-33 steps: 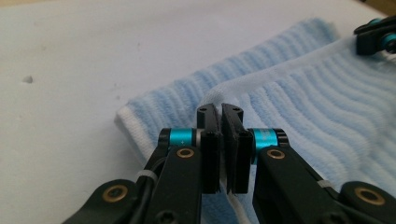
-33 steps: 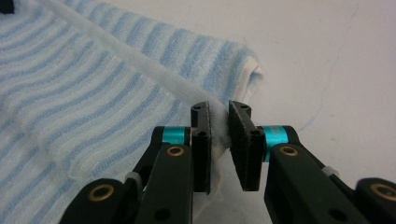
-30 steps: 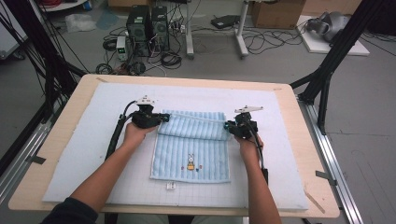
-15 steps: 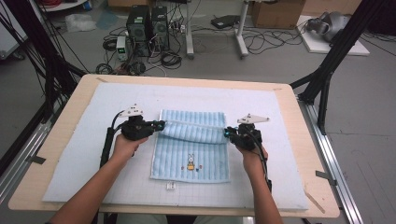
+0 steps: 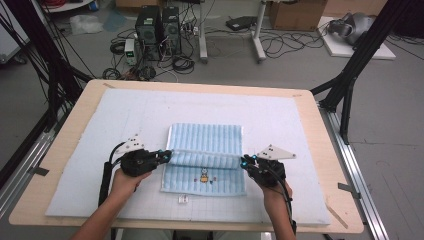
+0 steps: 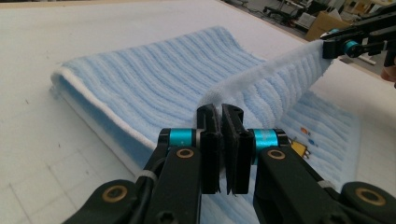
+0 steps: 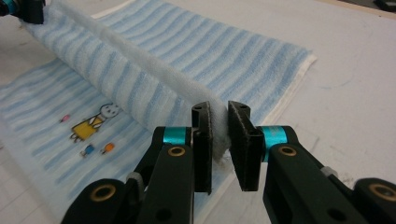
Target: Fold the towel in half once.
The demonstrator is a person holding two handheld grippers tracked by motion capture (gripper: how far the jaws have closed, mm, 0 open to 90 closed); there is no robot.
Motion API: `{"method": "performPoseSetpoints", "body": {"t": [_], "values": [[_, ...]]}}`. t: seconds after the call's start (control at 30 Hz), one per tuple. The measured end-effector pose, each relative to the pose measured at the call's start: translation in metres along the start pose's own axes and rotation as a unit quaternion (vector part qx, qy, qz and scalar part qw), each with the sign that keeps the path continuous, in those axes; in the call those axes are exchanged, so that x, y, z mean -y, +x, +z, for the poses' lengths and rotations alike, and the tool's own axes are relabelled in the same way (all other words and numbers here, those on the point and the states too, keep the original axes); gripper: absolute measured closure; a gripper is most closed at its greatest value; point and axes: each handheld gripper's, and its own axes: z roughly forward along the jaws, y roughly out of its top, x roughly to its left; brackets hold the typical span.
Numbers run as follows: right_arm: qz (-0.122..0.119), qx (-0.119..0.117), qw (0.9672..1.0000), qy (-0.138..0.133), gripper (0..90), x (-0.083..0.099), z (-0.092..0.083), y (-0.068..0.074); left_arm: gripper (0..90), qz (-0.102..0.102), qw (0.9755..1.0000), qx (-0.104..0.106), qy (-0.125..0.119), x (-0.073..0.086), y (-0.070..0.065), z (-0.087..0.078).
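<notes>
A light blue striped towel (image 5: 206, 141) lies on the white mat, with a small cartoon figure (image 5: 204, 176) printed near its front edge. One edge is lifted and stretched taut between both grippers, over the towel's front half. My left gripper (image 5: 167, 155) is shut on the left corner of that edge, seen close up in the left gripper view (image 6: 220, 113) with the towel (image 6: 154, 79) folding away behind it. My right gripper (image 5: 243, 161) is shut on the right corner (image 7: 219, 111), with the towel (image 7: 201, 42) and cartoon figure (image 7: 91, 123) beyond.
The white mat (image 5: 100, 130) covers most of the wooden table (image 5: 320, 150). A small clear item (image 5: 183, 199) lies on the mat just in front of the towel. Black frame posts (image 5: 350, 85) stand at both sides; computers and cables sit on the floor beyond.
Both hands have moved toward the table's front edge, drawing the held towel edge from the back of the towel over its front half.
</notes>
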Motion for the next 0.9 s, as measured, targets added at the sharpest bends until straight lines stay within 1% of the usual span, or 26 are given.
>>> {"method": "performPoseSetpoints", "body": {"t": [0.03, 0.1, 0.27, 0.37, 0.53, 0.67, 0.7, 0.77, 0.8, 0.83, 0.87, 0.9], "values": [[-0.001, 0.0, 1.0, 0.001, 79.8, 0.002, -0.002, 0.003, 85.5, -0.002, 1.0, 0.001, -0.001, 0.002, -0.002, -0.002], [-0.004, 0.001, 1.0, 0.001, 79.8, 0.005, -0.005, 0.008, 85.4, 0.003, 1.0, 0.002, 0.001, 0.005, -0.007, -0.006], [0.001, 0.003, 1.0, 0.004, 79.9, 0.018, -0.008, 0.015, 85.4, 0.011, 0.9999, 0.006, 0.006, 0.011, -0.016, -0.012], [0.001, 0.002, 1.0, 0.006, 79.8, 0.023, -0.011, 0.019, 85.3, 0.014, 0.9998, 0.008, 0.01, 0.015, -0.019, -0.014], [0.001, 0.0, 1.0, 0.009, 79.8, 0.028, -0.016, 0.023, 85.3, 0.014, 0.9997, 0.011, 0.018, 0.02, -0.024, -0.017], [0.001, -0.001, 0.9999, 0.017, 79.1, 0.031, -0.016, 0.023, 83.9, 0.006, 0.9994, 0.016, 0.029, 0.025, -0.025, -0.016], [0.002, -0.002, 0.9998, 0.019, 78.4, 0.032, -0.016, 0.023, 83.3, 0.0, 0.9994, 0.018, 0.03, 0.027, -0.024, -0.016], [0.003, -0.005, 0.9998, 0.018, 76.3, 0.033, -0.015, 0.022, 78.0, -0.013, 0.9992, 0.018, 0.032, 0.029, -0.022, -0.016], [0.005, -0.008, 0.9998, 0.017, 73.1, 0.033, -0.015, 0.022, 73.4, -0.021, 0.9991, 0.016, 0.032, 0.029, -0.02, -0.017], [0.009, -0.012, 0.9998, 0.016, 69.7, 0.034, -0.015, 0.022, 66.2, -0.034, 0.9988, 0.016, 0.031, 0.029, -0.019, -0.017], [0.011, -0.013, 0.9998, 0.014, 68.0, 0.034, -0.015, 0.022, 61.6, -0.039, 0.9987, 0.018, 0.028, 0.03, -0.017, -0.018], [0.008, -0.01, 0.9999, 0.011, 67.4, 0.035, -0.016, 0.021, 60.5, -0.039, 0.9988, 0.016, 0.024, 0.03, -0.016, -0.019]]}}
